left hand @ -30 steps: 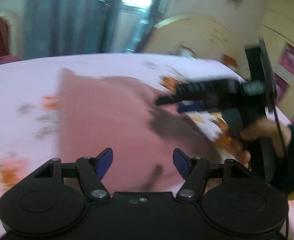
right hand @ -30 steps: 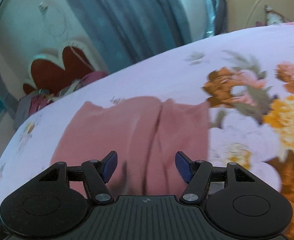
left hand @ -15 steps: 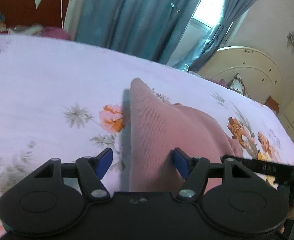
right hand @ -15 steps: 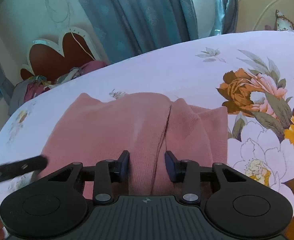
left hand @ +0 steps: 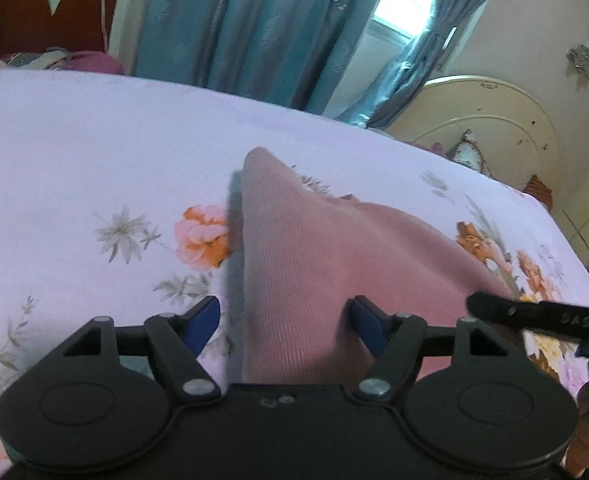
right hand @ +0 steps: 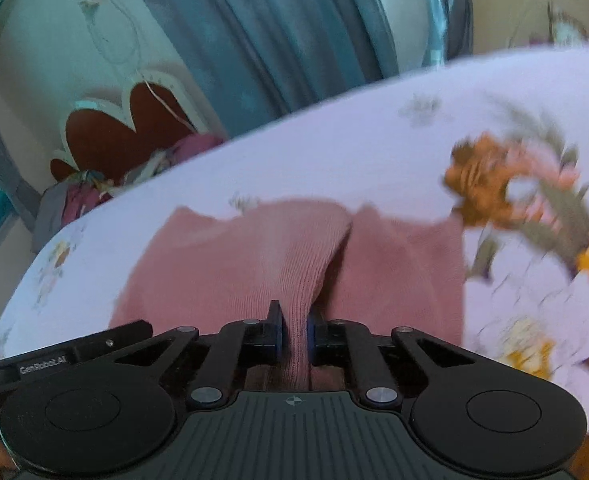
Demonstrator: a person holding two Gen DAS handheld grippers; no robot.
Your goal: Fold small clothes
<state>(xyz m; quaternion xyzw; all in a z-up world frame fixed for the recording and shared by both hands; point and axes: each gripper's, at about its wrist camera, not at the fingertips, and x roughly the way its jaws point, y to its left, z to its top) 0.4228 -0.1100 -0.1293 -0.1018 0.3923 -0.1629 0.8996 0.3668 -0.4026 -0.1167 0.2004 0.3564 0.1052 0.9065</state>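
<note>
A lilac floral sheet point(left hand: 94, 152) covers the bed. Blue curtains point(left hand: 254, 20) hang at twelve o'clock, a window point(left hand: 406, 4) just beside them at one. A red scalloped headboard point(left hand: 46, 8) stands at eleven, a cream arched one point(left hand: 494, 120) at two.

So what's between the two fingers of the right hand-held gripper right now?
A pinched ridge of the pink knit garment: the right hand-held gripper is closing on it, pads pressing the fold. The right wrist view shows it.

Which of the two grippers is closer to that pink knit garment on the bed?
The right gripper: its jaws are closing on a pinched ridge of the pink garment. The left gripper is open, straddling the garment's near edge without gripping it.
</note>
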